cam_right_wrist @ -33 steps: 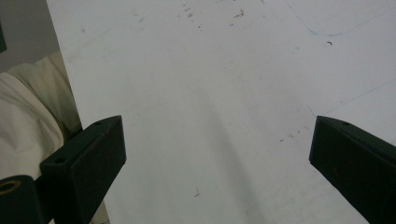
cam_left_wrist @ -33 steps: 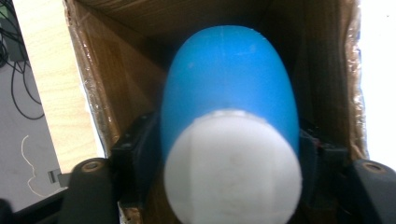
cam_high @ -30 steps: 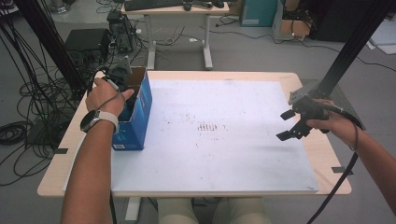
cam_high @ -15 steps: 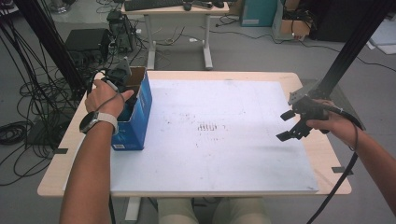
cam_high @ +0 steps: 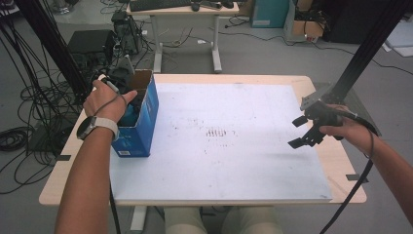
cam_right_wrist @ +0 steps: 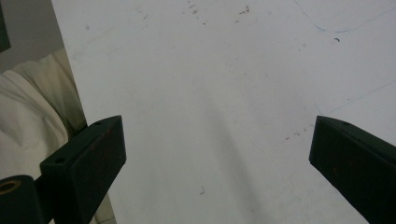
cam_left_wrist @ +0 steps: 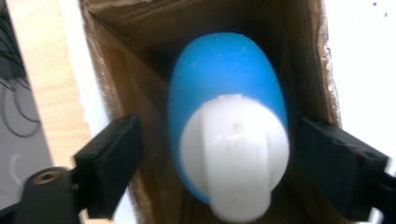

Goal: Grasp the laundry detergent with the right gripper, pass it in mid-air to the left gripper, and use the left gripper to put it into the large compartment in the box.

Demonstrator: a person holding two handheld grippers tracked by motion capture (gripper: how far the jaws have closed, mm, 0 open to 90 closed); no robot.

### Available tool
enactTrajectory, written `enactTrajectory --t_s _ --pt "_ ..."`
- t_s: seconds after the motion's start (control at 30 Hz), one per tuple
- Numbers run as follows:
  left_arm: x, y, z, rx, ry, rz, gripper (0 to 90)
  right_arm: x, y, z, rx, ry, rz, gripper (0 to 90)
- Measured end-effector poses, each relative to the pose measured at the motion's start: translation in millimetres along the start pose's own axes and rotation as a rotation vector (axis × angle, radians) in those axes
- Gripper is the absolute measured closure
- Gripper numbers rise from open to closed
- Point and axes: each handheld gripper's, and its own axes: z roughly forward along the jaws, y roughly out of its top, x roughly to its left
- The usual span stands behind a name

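Blue bottle (cam_left_wrist: 227,93) stands inside box (cam_high: 146,114); left gripper (cam_left_wrist: 219,158) jaws just opened.

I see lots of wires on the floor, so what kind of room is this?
Probably a lab or workshop for recording hand work. Bundles of black cables lie on the floor, black frame poles stand beside the table, and a desk with a keyboard stands behind it.
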Motion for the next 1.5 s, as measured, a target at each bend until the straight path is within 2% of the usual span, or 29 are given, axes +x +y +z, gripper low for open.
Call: enactTrajectory --t_s 0.03,0.2,0.23,0.3,0.43,0.57,0.7,0.93,1.03,1.13,1.2,1.37,1.5 --pt "1.0 0.2 -3.0 -0.001 -0.008 0.02 12.5 0.2 0.3 -0.4 0.003 0.0 -0.003 3.8" --pt "-0.4 0.4 -15.4 -0.028 -0.016 0.039 10.4 2.6 1.5 -2.5 0.003 -0.005 -0.005 3.8" --pt "-2.1 0.1 -18.0 -0.045 -0.019 0.027 10.3 2.7 1.3 -3.7 0.002 -0.007 -0.006 3.9" --pt "-2.6 0.2 -23.8 -0.056 -0.03 0.029 10.1 2.7 0.7 -5.8 0.0 -0.011 -0.006 3.8" --pt "-3.6 1.2 -37.9 -0.078 -0.049 0.045 9.1 2.5 -0.5 -9.9 -0.004 -0.019 0.002 3.8" --pt "-6.9 2.6 -52.4 -0.098 -0.04 0.061 8.7 2.7 -0.4 -12.6 -0.002 -0.024 0.005 3.8" --pt "-11.1 4.4 -69.6 -0.12 -0.053 0.087 8.3 4.1 1.7 -15.0 -0.002 -0.027 0.002 3.8" --pt "-26.5 7.7 -95.8 -0.153 -0.055 0.175 8.0 5.5 2.8 -16.1 0.004 -0.027 0.004 3.8" --pt "-33.6 9.9 -105.0 -0.167 -0.07 0.195 7.8 5.6 3.2 -17.3 0.0 -0.029 0.004 3.8" --pt "-41.7 11.8 -114.2 -0.178 -0.074 0.234 7.7 5.8 3.5 -18.3 -0.002 -0.027 -0.002 3.8" --pt "-49.9 12.2 -120.0 -0.194 -0.082 0.254 7.5 5.8 3.4 -19.0 -0.004 -0.03 0.0 3.8" --pt "-72.3 12.7 -134.2 -0.215 -0.095 0.348 7.4 4.6 3.7 -19.9 0.006 -0.027 -0.004 3.8" --pt "-88.5 13.3 -142.5 -0.232 -0.101 0.394 7.4 3.7 4.5 -21.6 -0.013 -0.017 -0.003 3.6"
